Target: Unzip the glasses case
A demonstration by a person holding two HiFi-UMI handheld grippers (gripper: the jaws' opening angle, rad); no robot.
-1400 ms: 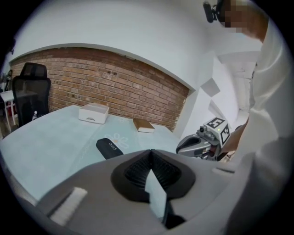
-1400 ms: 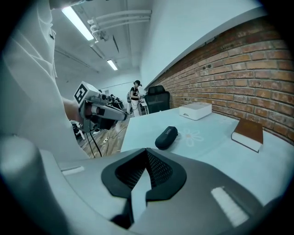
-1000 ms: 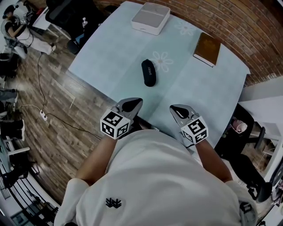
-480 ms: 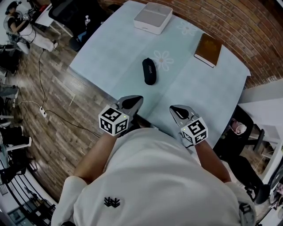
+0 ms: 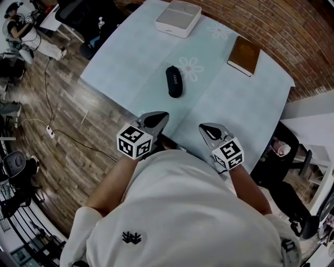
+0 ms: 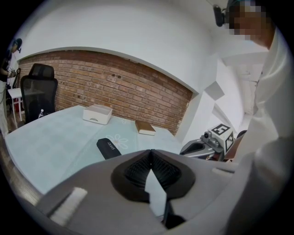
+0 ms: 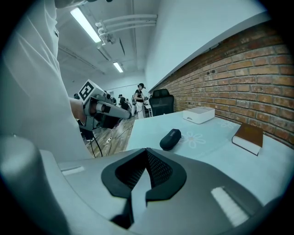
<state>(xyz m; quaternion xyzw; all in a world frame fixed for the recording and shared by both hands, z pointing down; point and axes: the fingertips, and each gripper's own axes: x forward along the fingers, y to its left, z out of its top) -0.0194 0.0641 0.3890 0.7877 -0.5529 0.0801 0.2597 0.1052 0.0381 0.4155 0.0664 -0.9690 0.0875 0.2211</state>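
Note:
A black zipped glasses case (image 5: 174, 82) lies on the pale blue table (image 5: 130, 62), near a printed daisy. It also shows in the left gripper view as a dark oblong case (image 6: 108, 148) and in the right gripper view, case (image 7: 170, 139). My left gripper (image 5: 155, 121) hovers at the table's near edge, shut, holding nothing. My right gripper (image 5: 211, 131) hangs beside it to the right, also shut and empty. Both are well short of the case. The jaws meet tip to tip in each gripper view, left gripper (image 6: 150, 153) and right gripper (image 7: 147, 152).
A white box (image 5: 178, 19) stands at the table's far edge, and a brown book (image 5: 244, 56) lies at the far right. Black office chairs (image 5: 83, 15) stand beyond the left corner. Cables (image 5: 49, 133) run over the wooden floor on the left. A brick wall (image 6: 115, 87) backs the table.
Both grippers stay almost where they were, still shut. The view has shifted slightly; the case has not moved on the table.

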